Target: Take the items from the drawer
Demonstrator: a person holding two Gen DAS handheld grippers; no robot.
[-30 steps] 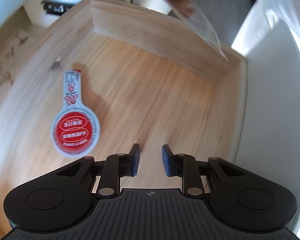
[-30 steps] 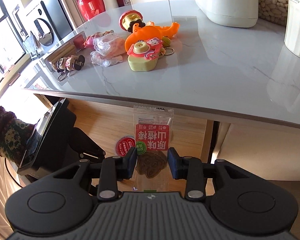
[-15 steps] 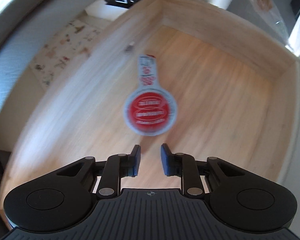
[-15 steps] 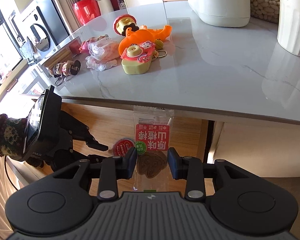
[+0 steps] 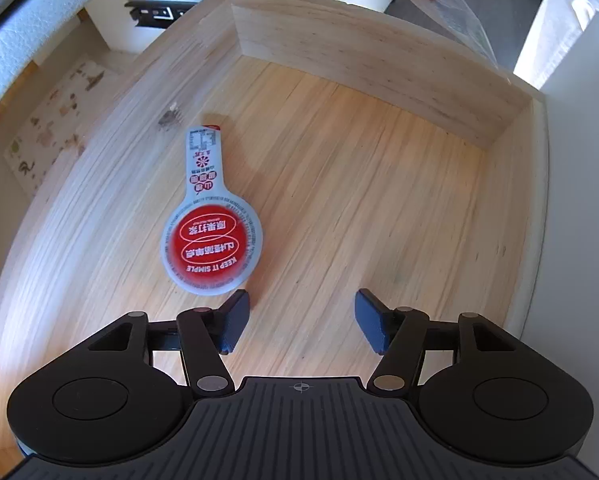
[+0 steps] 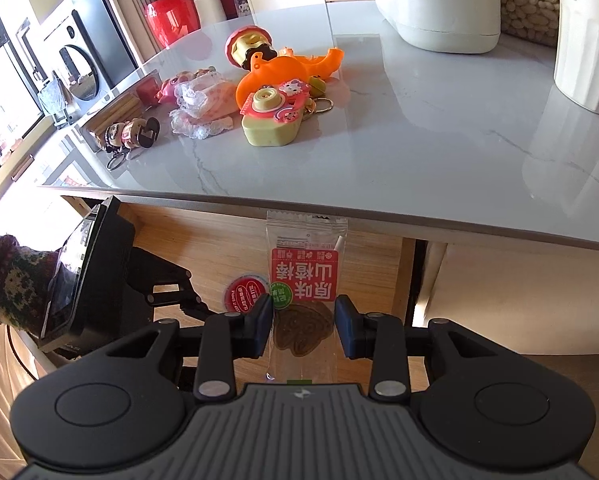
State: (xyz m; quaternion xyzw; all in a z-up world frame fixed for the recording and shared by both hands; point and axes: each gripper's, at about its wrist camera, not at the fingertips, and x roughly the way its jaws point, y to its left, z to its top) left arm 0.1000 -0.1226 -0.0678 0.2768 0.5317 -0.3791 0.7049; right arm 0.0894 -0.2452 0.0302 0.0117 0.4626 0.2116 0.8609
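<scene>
- 2 grippers in view, 1 per hand; both point down toward wooden drawer (image 5: 379, 184).
- L gripper (image 5: 301, 320): jaws have just been opening, now spread wide, nothing between pads. Bare drawer floor between fingertips.
- Round red-and-white snack pack (image 5: 211, 244) w/ long white tab lies flat on drawer floor, just ahead of L gripper's left finger (image 5: 235, 320), outside the gap; near edge of pack close to that fingertip, contact not clear. Tab points away from fingers toward far-left drawer wall.
- R gripper (image 6: 302, 326): fingers closed against clear sachet (image 6: 303, 280), red label w/ white characters, dark brown contents; pads press its 2 side edges. Sachet sticks out ahead of fingertips, top edge reaching up to countertop rim in this view.
- Same sachet seen from L wrist cam at upper right, well beyond fingers, over far drawer wall.
- R wrist cam: L gripper body to left of R fingers, patterned sleeve (image 6: 7, 276) behind it; red pack partly visible just ahead of R gripper's left finger, down in drawer.
- Grey marble countertop (image 6: 419, 140) beyond fingers carries toys: orange plastic toy (image 6: 291, 70), yellow-pink toy camera (image 6: 273, 118), small figure keychain (image 6: 129, 134).
</scene>
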